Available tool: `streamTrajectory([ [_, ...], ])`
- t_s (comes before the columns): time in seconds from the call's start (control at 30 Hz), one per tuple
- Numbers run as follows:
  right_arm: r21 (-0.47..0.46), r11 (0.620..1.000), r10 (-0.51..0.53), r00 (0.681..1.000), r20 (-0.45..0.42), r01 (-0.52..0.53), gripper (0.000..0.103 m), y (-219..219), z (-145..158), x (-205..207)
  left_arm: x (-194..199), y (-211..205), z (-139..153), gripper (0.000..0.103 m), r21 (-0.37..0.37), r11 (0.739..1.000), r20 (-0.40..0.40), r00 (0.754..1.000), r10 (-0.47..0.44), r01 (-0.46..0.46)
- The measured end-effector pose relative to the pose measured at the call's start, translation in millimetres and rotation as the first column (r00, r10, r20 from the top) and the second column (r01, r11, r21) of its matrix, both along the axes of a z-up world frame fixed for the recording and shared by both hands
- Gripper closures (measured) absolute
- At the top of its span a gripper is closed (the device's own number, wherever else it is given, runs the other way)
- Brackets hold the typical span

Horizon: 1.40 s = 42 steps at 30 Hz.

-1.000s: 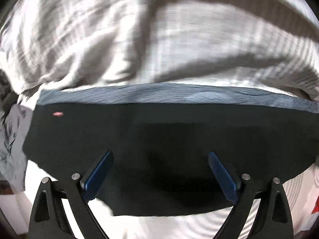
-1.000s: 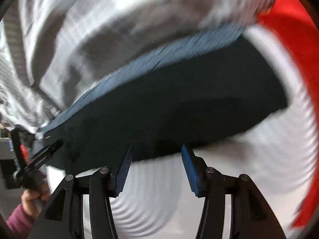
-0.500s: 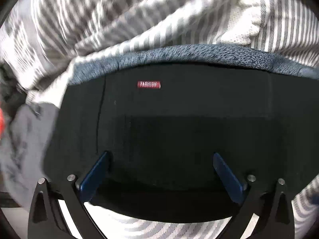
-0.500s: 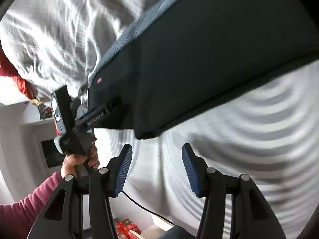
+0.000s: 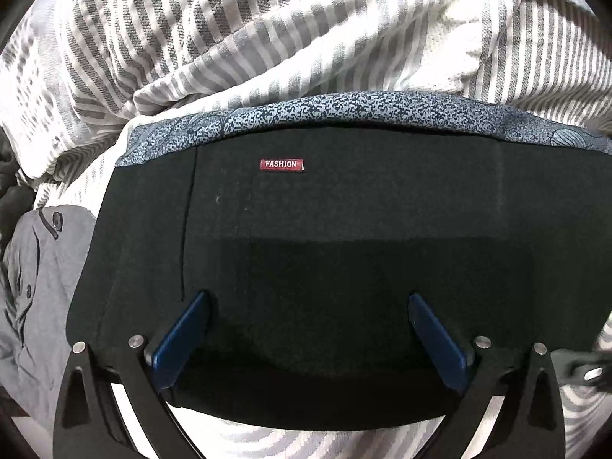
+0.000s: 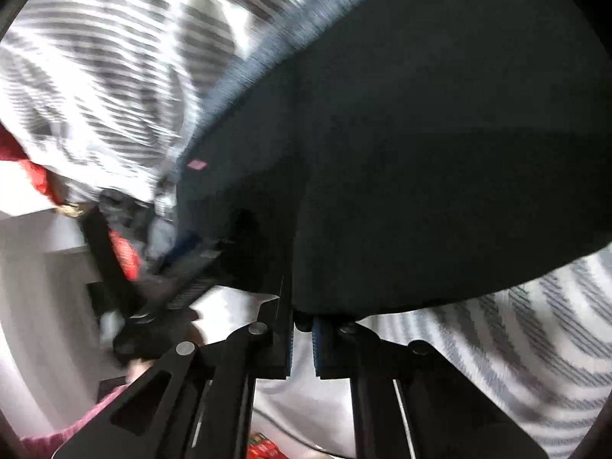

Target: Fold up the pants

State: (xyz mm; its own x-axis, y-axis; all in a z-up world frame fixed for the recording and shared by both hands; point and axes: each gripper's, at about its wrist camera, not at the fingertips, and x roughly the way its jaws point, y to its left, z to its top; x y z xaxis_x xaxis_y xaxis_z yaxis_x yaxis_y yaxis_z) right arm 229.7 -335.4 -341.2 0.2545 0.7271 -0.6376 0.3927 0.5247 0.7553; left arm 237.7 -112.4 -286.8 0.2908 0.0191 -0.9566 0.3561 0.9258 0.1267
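Since the earlier frames the right gripper point(image 6: 302, 329) had closed its jaws on the near hem of the black pants point(image 5: 344, 248), folded flat on the striped bedding point(image 5: 267, 38). The left gripper point(image 5: 306, 329) hung spread wide above them, gripping nothing.

The left gripper point(image 5: 308, 329) is pointing steeply downward with its jaws standing as wide apart as they go, one blue pad point(image 5: 179, 338) slanting out on each side and nothing pressing between them. The right gripper point(image 6: 302, 329) is pointing down at a shallower slant, and its jaws have just been closing: the two ridged pads point(image 6: 319, 344) are now standing almost together, with the edge of the dark pants point(image 6: 420, 153) pinched at their tips. In the right wrist view the person's left hand point(image 6: 137, 367), blurred, is gripping the handle of the other gripper off to the left of the fingers, a pink sleeve point(image 6: 76, 424) trailing below it.
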Motion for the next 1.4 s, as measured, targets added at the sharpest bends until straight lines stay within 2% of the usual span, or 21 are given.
streamTrajectory([
  [0.03,-0.045,0.998,0.039,0.999,0.012,-0.038,0.096,2,9,-1,0,1,1,0.000,-0.004,1.000,0.001,1.000,-0.005,0.005],
  [0.1,-0.095,0.991,0.087,0.996,-0.019,-0.089,0.098,5,4,-7,-6,-8,12,0.000,-0.010,1.000,0.013,1.000,-0.013,0.013],
  [0.17,-0.075,0.994,0.070,0.992,-0.102,-0.078,0.098,4,-15,-19,-4,-5,7,0.000,-0.005,1.000,0.025,1.000,-0.015,0.015],
  [0.23,-0.052,0.997,0.048,0.991,-0.127,-0.055,0.099,0,-17,-30,-6,-6,7,0.000,-0.004,1.000,0.025,1.000,-0.011,0.011],
  [0.33,-0.047,0.996,0.066,0.991,-0.120,-0.072,0.096,-5,-2,-40,-4,-3,5,0.000,-0.012,1.000,0.019,1.000,-0.013,0.013],
  [0.4,-0.109,0.991,0.074,0.994,-0.082,-0.083,0.096,-15,16,-34,-3,-2,4,0.000,-0.010,1.000,0.016,1.000,-0.011,0.011],
  [0.47,-0.221,0.972,0.080,0.997,-0.010,-0.081,0.093,-31,34,-19,-7,-4,7,0.000,-0.004,1.000,0.017,1.000,-0.008,0.008],
  [0.5,-0.269,0.961,0.076,0.997,0.024,-0.067,0.084,-39,41,-9,-6,-4,6,0.000,-0.002,1.000,0.016,1.000,-0.007,0.007],
  [0.6,-0.379,0.925,0.056,0.997,0.054,-0.031,0.035,-60,41,13,-7,-4,6,0.000,-0.002,1.000,0.017,1.000,-0.008,0.008],
  [0.63,-0.417,0.908,0.060,0.997,0.037,-0.040,0.038,-66,31,15,-7,-4,6,0.000,-0.002,1.000,0.017,1.000,-0.008,0.008],
  [0.67,-0.408,0.911,0.068,0.998,0.007,-0.059,0.040,-71,17,15,-6,-3,6,0.000,0.000,1.000,0.016,1.000,-0.008,0.008],
  [0.7,-0.390,0.920,0.042,0.999,0.034,-0.025,0.045,-78,17,10,-5,-3,5,0.000,0.002,1.000,0.014,1.000,-0.006,0.006],
  [0.8,-0.346,0.938,0.010,1.000,0.014,-0.005,0.052,-89,21,-3,-2,-6,5,0.000,0.011,1.000,-0.003,1.000,0.001,-0.001],
  [0.93,-0.206,0.973,-0.107,0.994,0.008,0.106,0.050,-116,35,-30,0,-20,12,0.000,0.072,0.997,-0.032,0.999,0.029,-0.026],
  [1.03,-0.196,0.971,-0.139,0.990,0.000,0.136,0.049,-130,43,-50,-8,-38,24,0.000,0.070,0.998,-0.027,1.000,0.004,-0.002],
  [1.2,-0.192,0.963,-0.200,0.979,-0.048,0.188,0.049,-159,41,-81,-27,-98,43,0.000,0.014,0.997,-0.041,0.996,-0.077,0.077],
  [1.4,-0.219,0.935,-0.301,0.951,-0.075,0.278,0.048,-211,40,-109,-43,-189,49,0.000,-0.059,0.987,-0.072,0.985,-0.157,0.153],
])
